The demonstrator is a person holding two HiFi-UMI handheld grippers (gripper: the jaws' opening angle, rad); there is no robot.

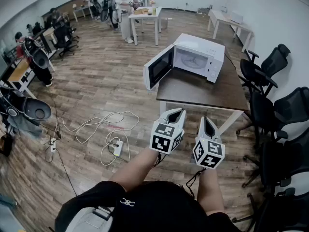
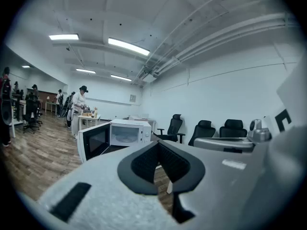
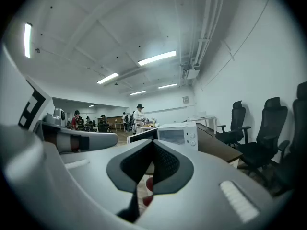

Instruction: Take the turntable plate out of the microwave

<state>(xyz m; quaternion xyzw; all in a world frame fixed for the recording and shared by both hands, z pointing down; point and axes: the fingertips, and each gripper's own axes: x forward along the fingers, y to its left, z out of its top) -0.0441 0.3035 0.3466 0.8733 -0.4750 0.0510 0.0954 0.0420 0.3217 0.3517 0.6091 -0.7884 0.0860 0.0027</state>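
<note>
A white microwave point(image 1: 198, 57) stands on the far end of a brown table point(image 1: 193, 91), its door point(image 1: 158, 67) swung open to the left. Inside it lies the glass turntable plate point(image 1: 190, 60), also faintly seen in the left gripper view as a plate point(image 2: 123, 139). My left gripper point(image 1: 176, 114) and right gripper point(image 1: 207, 122) hover side by side before the table's near edge, well short of the microwave. Both point at it, shut and empty. The left gripper's tips point(image 2: 158, 145) meet; so do the right gripper's tips point(image 3: 152, 143), with the microwave point(image 3: 175, 135) beyond.
Black office chairs point(image 1: 263, 71) line the table's right side. White cables and a power strip point(image 1: 117, 149) lie on the wood floor to the left. People stand at a white table point(image 1: 145, 16) far behind. Desks and chairs point(image 1: 63, 35) fill the left side.
</note>
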